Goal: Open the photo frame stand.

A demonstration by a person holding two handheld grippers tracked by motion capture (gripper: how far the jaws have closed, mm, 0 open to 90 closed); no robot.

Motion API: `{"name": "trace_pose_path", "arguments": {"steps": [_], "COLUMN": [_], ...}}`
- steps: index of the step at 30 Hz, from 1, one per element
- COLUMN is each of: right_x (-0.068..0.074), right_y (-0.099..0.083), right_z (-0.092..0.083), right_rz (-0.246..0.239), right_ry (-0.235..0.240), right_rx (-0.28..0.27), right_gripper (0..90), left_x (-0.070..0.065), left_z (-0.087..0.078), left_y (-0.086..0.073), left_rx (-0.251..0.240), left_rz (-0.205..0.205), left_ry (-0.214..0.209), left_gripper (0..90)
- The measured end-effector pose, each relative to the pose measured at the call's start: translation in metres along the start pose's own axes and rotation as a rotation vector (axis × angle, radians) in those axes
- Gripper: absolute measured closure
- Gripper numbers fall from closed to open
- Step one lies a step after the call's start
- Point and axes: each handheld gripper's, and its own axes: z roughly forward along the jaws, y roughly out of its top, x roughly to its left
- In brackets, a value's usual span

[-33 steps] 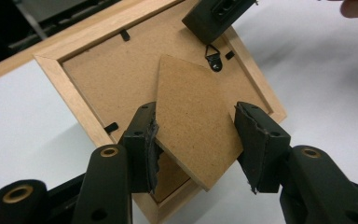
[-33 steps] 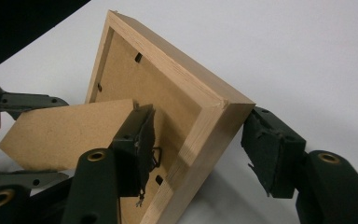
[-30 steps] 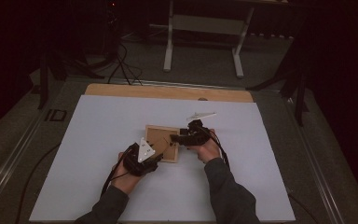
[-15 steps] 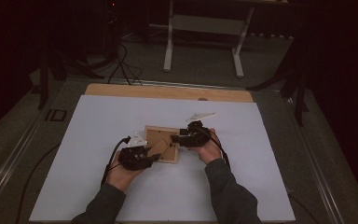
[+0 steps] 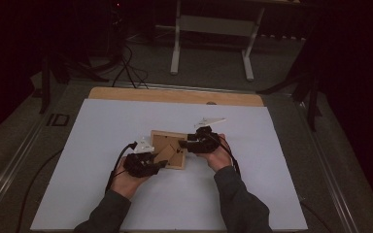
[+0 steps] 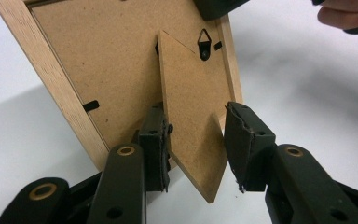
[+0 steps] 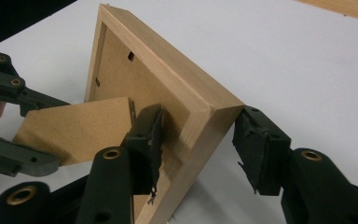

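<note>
- Face down on the white table cover (image 5: 102, 145), a wooden picture frame (image 5: 167, 149) lies between a person's two hand-held grippers, its brown backing board (image 6: 107, 60) turned up, as seen from the high view.
- Left gripper (image 6: 193, 140): its jaws straddle the frame's fold-out easel stand (image 6: 191, 121), which is swung up off the backing. The jaws have just been closing; one pad sits against the stand's near face, while the other stands off it with a gap, so the stand is between the jaws but not yet clamped.
- Right gripper (image 7: 200, 149): its jaws bracket one corner of the frame's wooden edge (image 7: 200, 116). They too have just been closing; the inner pad lies against the recessed back, and the outer pad is just clear of the corner.
- From the right gripper view, the raised stand (image 7: 74, 128) points toward the left gripper's jaws at the picture's left edge, where a fingertip also shows.
- A small metal hanging loop (image 6: 204, 44) and black turn-clips sit on the backing board.
- Both forearms, in grey sleeves (image 5: 235, 199), reach in from the near side; a bare wood strip (image 5: 175, 95) edges the table's far side.
</note>
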Motion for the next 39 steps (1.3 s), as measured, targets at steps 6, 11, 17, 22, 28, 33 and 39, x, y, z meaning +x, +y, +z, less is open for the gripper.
{"name": "trace_pose_path", "arguments": {"steps": [6,11,17,22,28,33,39], "right_x": [0.0,-0.001,-0.001,0.001,0.003,0.005,0.006], "right_y": [0.0,0.001,0.003,0.003,0.004,0.004,0.004], "right_z": [-0.003,-0.006,-0.012,-0.015,-0.016,-0.019,-0.023], "right_rz": [0.009,0.013,0.001,-0.022,-0.045,-0.062,-0.065], "right_ry": [0.007,0.013,0.024,0.011,-0.027,-0.076,-0.083], "right_rx": [-0.013,-0.026,-0.05,-0.058,-0.065,-0.066,-0.098], "right_gripper": [54.7,56.7,57.0,57.0,57.0,57.2,67.9], "left_x": [0.0,-0.002,-0.001,0.0,0.002,0.003,0.0], "left_z": [0.0,0.003,0.006,0.007,0.012,0.019,0.028], "left_y": [0.001,0.002,0.003,0.005,0.008,0.013,0.015], "left_rx": [0.004,0.013,0.0,0.003,0.009,0.015,0.03], "left_rz": [0.006,0.022,0.016,0.028,0.031,0.039,0.066], "left_ry": [0.0,0.008,-0.007,0.011,0.027,0.037,0.029], "left_gripper": [62.3,63.1,68.0,72.0,72.3,74.5,73.7]}}
